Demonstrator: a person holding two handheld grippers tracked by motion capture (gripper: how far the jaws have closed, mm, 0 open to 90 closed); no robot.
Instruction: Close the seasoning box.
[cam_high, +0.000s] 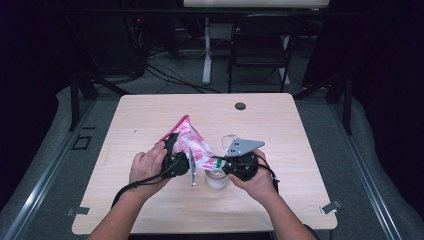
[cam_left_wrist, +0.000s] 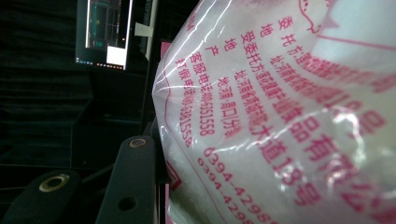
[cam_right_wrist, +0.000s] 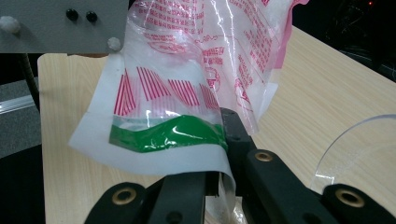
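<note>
Dim room, pale wood counter (cam_high: 150, 110). The bag (cam_high: 192, 137) hangs tilted over a clear cup (cam_high: 216, 180) near 6 o'clock. Left gripper (cam_high: 175, 150) jaws clamp its body, right gripper (cam_right_wrist: 219, 154) jaws pinch the green-striped mouth. I'd keep that mouth right over the cup and tip slowly.

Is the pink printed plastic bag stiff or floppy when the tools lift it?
Probably floppy: the bag creases and droops where the right tool pinches its green-striped edge. Its glossy film looks slippery. The white filling bulges against the left tool, so it may sag.
</note>
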